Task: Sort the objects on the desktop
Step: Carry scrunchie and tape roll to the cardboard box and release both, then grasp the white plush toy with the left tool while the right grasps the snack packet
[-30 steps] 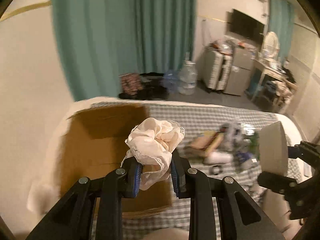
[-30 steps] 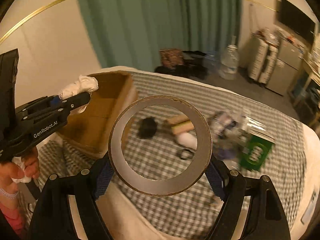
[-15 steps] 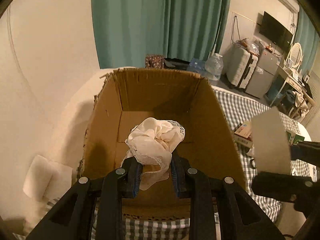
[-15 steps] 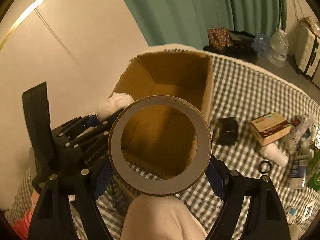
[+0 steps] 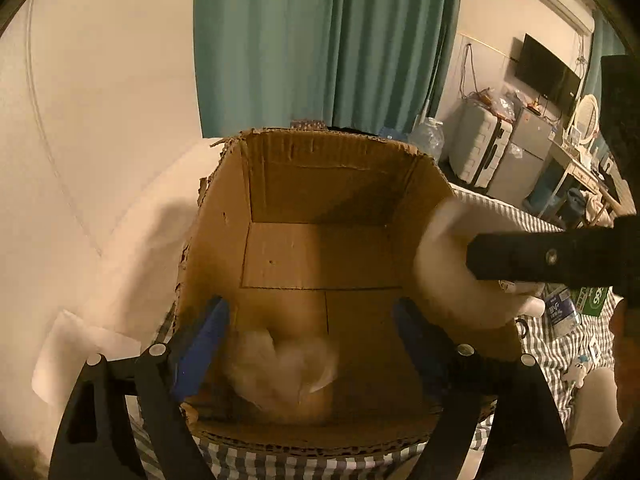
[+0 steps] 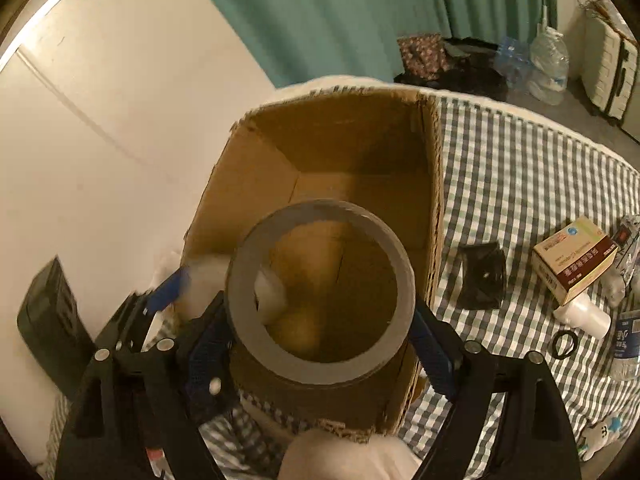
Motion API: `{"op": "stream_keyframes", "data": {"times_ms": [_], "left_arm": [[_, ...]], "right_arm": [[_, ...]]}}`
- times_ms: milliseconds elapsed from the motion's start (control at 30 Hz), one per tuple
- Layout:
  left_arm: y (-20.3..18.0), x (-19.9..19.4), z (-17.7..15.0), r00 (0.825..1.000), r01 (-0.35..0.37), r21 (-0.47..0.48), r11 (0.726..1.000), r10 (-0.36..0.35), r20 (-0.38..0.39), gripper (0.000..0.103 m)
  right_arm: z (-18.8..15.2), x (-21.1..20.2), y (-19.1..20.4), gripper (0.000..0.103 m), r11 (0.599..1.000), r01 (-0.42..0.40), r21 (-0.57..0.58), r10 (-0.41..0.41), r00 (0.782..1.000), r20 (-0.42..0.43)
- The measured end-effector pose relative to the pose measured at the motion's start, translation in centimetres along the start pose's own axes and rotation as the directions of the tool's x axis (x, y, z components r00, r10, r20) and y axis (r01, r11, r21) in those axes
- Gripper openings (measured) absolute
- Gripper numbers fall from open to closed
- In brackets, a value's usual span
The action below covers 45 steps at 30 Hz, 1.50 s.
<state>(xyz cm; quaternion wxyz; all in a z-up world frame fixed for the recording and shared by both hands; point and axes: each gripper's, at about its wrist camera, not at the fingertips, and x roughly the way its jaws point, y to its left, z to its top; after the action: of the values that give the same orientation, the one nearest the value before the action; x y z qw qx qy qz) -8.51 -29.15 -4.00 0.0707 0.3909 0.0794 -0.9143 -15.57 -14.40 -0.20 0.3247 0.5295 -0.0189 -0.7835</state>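
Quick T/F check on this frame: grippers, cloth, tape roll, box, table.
1. The left gripper is open, with nothing between its pads. True; its jaws have just been opening.
2. The white cloth lies outside the cardboard box. False: it is inside, by the near wall, and looks blurred.
3. The tape roll sits between the jaws of the right gripper, over the box. True; the jaws have just opened slightly.
4. The tablecloth is plain red. False: it is a grey-and-white check.
5. The small carton is in the box. False: it lies on the tablecloth to the box's right.
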Motion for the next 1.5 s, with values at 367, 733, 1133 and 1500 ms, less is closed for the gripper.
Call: {"op": "stream_keyframes", "data": {"times_ms": [367, 733, 1133, 1500], "left_arm": [[-1.2, -1.9, 0.8, 1.0, 0.014, -0.023, 1.0, -0.014, 0.016, 0.089], [-11.1, -5.2, 0.3, 0.99, 0.142, 0.035, 0.989, -0.143, 0.008, 0.103], [-25.3, -4.5, -2.1, 0.973, 0.231, 0.081, 0.97, -0.228, -0.037, 0.103], [-36.9, 1.4, -8.0, 0.939, 0.314, 0.199, 0.928, -0.272, -0.213, 0.103]], "right_arm": [[-0.9, -4.1, -1.0, 0.086, 0.999, 0.047, 0.001, -0.047, 0.994, 0.097], [-5.6, -15.2, -11.5, 0.087, 0.946, 0.268, 0.181, -0.309, 0.914, 0.263], [-14.6, -23.4, -24.6, 0.095, 0.862, 0.331, 0.384, -0.449, 0.849, 0.277], [-21.7, -25.5, -37.2, 0.097, 0.71, 0.324, 0.625, -0.497, 0.859, 0.12]]}}
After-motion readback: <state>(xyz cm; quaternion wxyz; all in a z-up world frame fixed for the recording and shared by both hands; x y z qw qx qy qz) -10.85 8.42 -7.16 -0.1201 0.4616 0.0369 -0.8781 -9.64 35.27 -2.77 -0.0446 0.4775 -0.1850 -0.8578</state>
